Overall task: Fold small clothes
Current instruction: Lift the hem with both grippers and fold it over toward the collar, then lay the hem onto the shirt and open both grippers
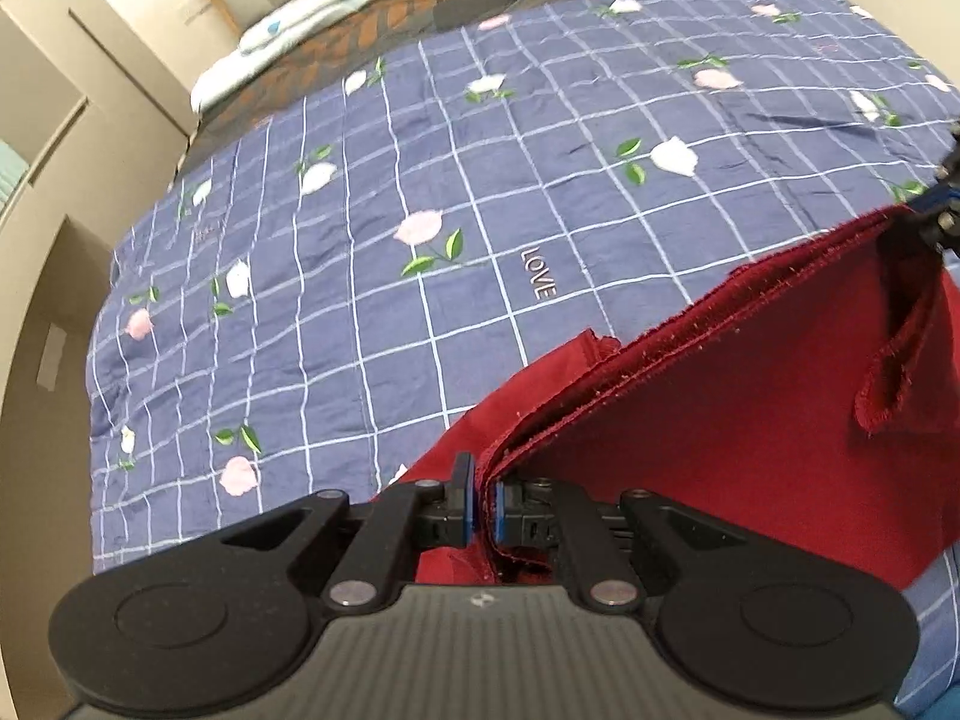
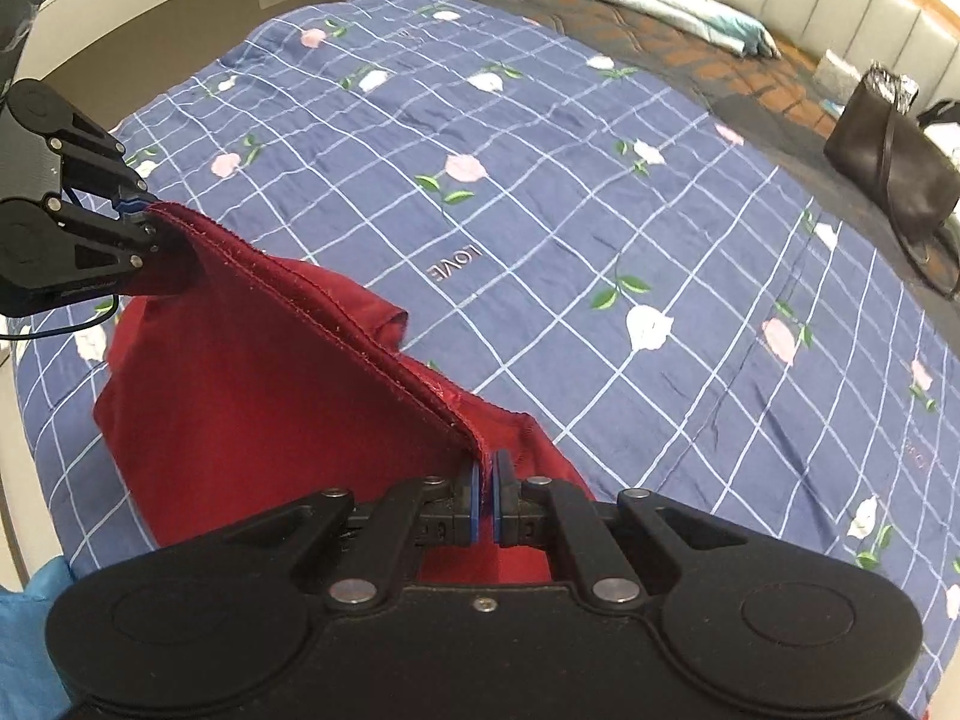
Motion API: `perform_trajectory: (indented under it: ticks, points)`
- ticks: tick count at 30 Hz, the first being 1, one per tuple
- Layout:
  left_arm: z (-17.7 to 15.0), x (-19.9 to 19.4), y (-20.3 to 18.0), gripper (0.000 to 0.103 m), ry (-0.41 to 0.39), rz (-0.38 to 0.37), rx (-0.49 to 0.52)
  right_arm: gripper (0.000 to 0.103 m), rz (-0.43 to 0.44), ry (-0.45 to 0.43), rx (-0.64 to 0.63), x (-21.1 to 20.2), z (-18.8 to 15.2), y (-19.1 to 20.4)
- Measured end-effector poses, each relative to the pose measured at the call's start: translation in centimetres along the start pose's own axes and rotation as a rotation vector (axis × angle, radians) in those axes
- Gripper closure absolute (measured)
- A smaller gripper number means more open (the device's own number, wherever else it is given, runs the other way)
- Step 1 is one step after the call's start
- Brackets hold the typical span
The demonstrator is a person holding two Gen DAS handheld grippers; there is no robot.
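Observation:
A dark red garment (image 1: 750,414) (image 2: 252,384) is stretched between both grippers above the bed. My left gripper (image 1: 483,498) is shut on one end of its hemmed edge. My right gripper (image 2: 486,492) is shut on the other end. That stitched edge runs taut from one gripper to the other, with the rest of the cloth hanging down onto the quilt. In the right wrist view the left gripper (image 2: 141,210) shows at the far left, clamped on the cloth. In the left wrist view the right gripper (image 1: 936,210) is only partly visible at the right edge.
A blue checked quilt (image 1: 420,192) (image 2: 540,180) with flowers and the word LOVE covers the bed. Folded white and teal bedding (image 1: 300,18) (image 2: 660,0) lies near the padded headboard (image 2: 840,6). A dark brown bag (image 2: 894,174) sits at the bed's far side.

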State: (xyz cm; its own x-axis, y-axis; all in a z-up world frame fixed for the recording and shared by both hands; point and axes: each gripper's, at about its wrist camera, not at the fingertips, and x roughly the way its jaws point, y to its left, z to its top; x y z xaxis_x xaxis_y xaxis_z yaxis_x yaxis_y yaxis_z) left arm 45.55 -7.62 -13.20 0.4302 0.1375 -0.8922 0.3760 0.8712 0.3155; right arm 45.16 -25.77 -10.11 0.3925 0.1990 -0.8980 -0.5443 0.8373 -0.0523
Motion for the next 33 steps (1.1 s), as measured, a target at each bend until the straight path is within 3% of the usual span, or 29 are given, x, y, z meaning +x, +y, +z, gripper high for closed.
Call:
perform_trajectory:
  ticks: [10,13,14,15,17,20,24,27,33]
  points:
    - [2.2,4.2,-0.6,0.097,0.081,0.008,-0.064,0.099,0.019,0.046,0.057,3.4,0.2,-1.5]
    - [2.6,5.2,-0.7,0.094,0.12,0.013,-0.104,0.089,0.009,0.054,0.066,4.1,0.0,-1.7]
    - [2.8,5.5,-0.7,0.088,0.134,0.016,-0.126,0.079,0.0,0.056,0.069,4.2,-0.1,-1.7]
    - [3.0,5.8,-0.6,0.068,0.148,0.02,-0.151,0.066,-0.013,0.057,0.07,4.4,-0.2,-1.6]
    - [3.3,6.1,-0.6,0.037,0.166,0.032,-0.192,0.054,-0.016,0.053,0.059,4.5,-0.5,-1.4]
    - [3.5,6.3,-0.7,0.03,0.175,0.046,-0.205,0.031,-0.026,0.055,0.046,4.5,-1.3,-1.1]
    - [3.6,6.3,-1.3,0.015,0.18,0.095,-0.186,0.013,-0.042,0.075,0.06,4.5,-3.3,-0.7]
    - [3.0,5.9,-1.5,0.007,0.189,0.108,-0.208,0.006,-0.036,0.104,0.082,4.8,-5.0,-0.2]
    - [-0.1,4.7,-2.2,0.005,0.242,0.083,-0.293,0.003,-0.031,0.195,0.091,6.1,-8.1,1.5]
